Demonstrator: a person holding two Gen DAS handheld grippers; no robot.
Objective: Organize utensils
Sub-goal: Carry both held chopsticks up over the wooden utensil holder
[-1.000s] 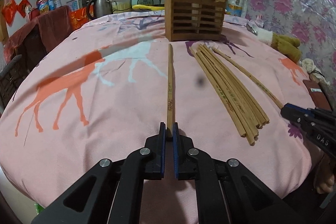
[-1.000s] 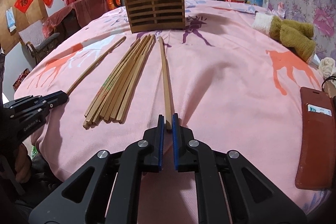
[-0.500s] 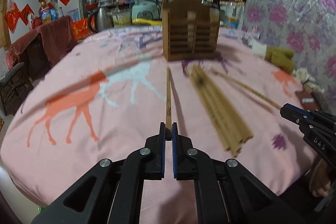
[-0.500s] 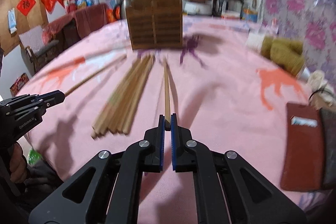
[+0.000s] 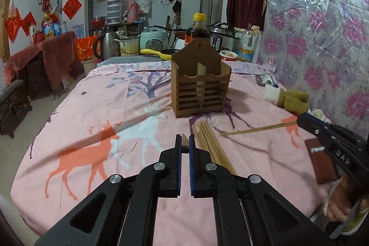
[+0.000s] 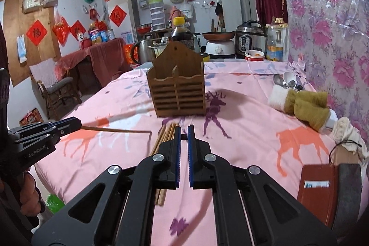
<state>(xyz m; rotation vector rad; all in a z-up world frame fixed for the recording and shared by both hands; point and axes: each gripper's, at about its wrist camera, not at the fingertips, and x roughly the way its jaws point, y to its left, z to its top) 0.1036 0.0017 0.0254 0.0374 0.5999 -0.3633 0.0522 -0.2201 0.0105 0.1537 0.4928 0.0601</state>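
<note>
Each black two-finger gripper is clenched on the end of one bamboo chopstick: the left gripper (image 5: 184, 144) holds its chopstick (image 6: 115, 130) left of the brown slatted wooden holder (image 5: 200, 87), the right gripper (image 6: 183, 137) holds its chopstick (image 5: 258, 129) to the right of the holder. The loose bundle of chopsticks (image 5: 211, 142) lies on the pink deer-print cloth (image 5: 92, 107) just before the holder. Gripped at one end, a long stick could pivot or snag the holder's rim, I'd guess.
</note>
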